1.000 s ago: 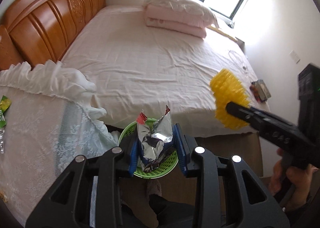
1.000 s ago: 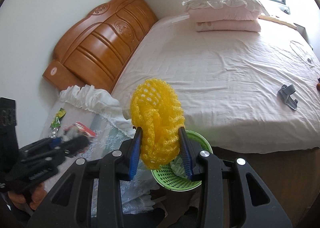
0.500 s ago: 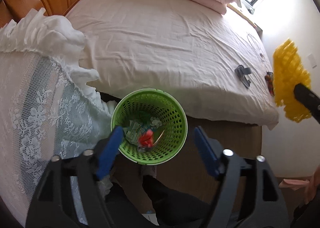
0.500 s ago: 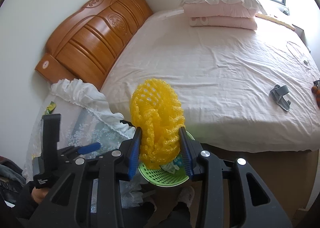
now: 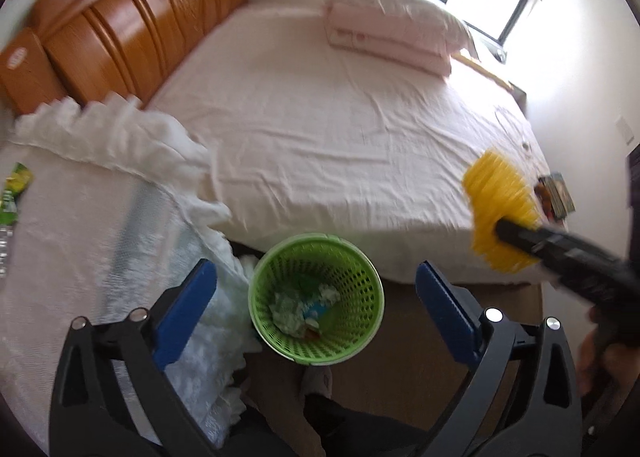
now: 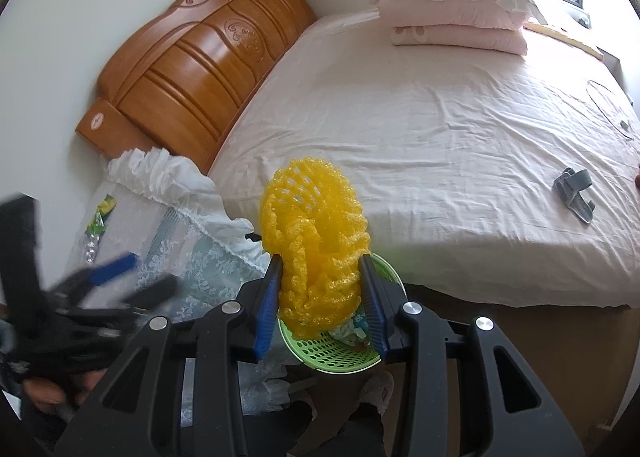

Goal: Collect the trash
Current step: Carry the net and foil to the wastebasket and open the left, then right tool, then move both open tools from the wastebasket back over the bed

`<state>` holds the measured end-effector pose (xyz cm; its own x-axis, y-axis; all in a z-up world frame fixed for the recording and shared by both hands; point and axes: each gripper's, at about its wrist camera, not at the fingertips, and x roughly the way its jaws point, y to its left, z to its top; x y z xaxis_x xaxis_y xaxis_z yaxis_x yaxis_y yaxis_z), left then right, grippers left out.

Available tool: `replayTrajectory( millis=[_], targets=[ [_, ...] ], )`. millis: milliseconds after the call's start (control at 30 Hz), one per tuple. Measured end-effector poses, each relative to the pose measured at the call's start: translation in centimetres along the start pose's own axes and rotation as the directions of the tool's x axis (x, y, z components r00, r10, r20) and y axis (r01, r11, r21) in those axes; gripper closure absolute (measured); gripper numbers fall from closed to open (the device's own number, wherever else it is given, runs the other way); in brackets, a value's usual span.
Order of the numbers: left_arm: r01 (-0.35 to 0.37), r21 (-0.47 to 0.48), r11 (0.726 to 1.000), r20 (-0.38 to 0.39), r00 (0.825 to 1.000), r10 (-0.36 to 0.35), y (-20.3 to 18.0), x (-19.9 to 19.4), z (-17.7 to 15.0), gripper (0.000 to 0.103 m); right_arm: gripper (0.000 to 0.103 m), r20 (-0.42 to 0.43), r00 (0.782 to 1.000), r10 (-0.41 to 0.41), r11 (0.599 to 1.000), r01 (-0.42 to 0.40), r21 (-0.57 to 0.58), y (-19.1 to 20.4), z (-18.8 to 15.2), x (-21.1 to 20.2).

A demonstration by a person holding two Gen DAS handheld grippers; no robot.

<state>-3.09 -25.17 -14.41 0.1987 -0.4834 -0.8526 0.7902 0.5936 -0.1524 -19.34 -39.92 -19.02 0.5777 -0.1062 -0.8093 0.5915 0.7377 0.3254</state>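
A green mesh bin stands on the floor between the bed and the lace-covered side table, with crumpled wrappers inside. My left gripper is open and empty above the bin. My right gripper is shut on a yellow foam net and holds it just above the bin. The net also shows at the right of the left wrist view. A green wrapper lies on the side table; it also shows in the right wrist view.
The bed with pink sheet and folded pillows lies ahead, wooden headboard at the left. A grey clip-like item and small objects lie near the bed's right edge. The side table has a white lace cloth.
My left gripper opened and let the silver snack bag fall into the bin, then lifted back. My right gripper with the yellow net moved closer over the bin.
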Motion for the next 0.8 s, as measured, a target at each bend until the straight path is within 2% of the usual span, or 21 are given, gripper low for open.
replayTrajectory(
  millis=[67, 167, 233, 367, 433, 633, 800],
  targets=[
    [-0.015, -0.009, 1.000, 0.023, 1.000, 0.015, 0.6, -1.2, 0.1, 0.008, 0.063, -0.022, 1.000, 0.013, 1.000, -0.013, -0.002, 0.3, -0.4, 1.2],
    [-0.031, -0.048, 0.998, 0.056, 0.998, 0.034, 2.1, -3.1, -0.1, 0.008, 0.057, -0.058, 0.998, 0.023, 1.000, -0.023, -0.008, 0.8, -1.1, 3.3],
    [-0.037, -0.067, 0.997, 0.063, 0.997, 0.041, 2.9, -3.7, -0.4, 0.008, 0.041, -0.087, 0.996, 0.028, 1.000, -0.029, -0.006, 1.2, -1.7, 4.7],
    [-0.056, -0.099, 0.994, 0.068, 0.996, 0.063, 4.5, -4.6, -1.0, 0.008, 0.022, -0.136, 0.990, 0.026, 0.999, -0.028, -0.018, 2.3, -2.7, 6.7],
    [-0.062, -0.110, 0.992, 0.071, 0.995, 0.070, 5.0, -4.9, -1.4, 0.008, 0.010, -0.148, 0.989, 0.007, 1.000, -0.011, -0.027, 3.0, -3.1, 7.2],
    [-0.064, -0.139, 0.988, 0.070, 0.995, 0.074, 6.1, -5.2, -1.9, 0.008, 0.003, -0.160, 0.987, -0.011, 0.999, 0.005, -0.036, 4.2, -3.2, 7.1],
    [-0.060, -0.160, 0.985, 0.075, 0.994, 0.073, 7.1, -5.4, -2.3, 0.008, 0.003, -0.144, 0.989, -0.030, 0.999, 0.026, -0.028, 4.4, -2.9, 6.0]
  ],
)
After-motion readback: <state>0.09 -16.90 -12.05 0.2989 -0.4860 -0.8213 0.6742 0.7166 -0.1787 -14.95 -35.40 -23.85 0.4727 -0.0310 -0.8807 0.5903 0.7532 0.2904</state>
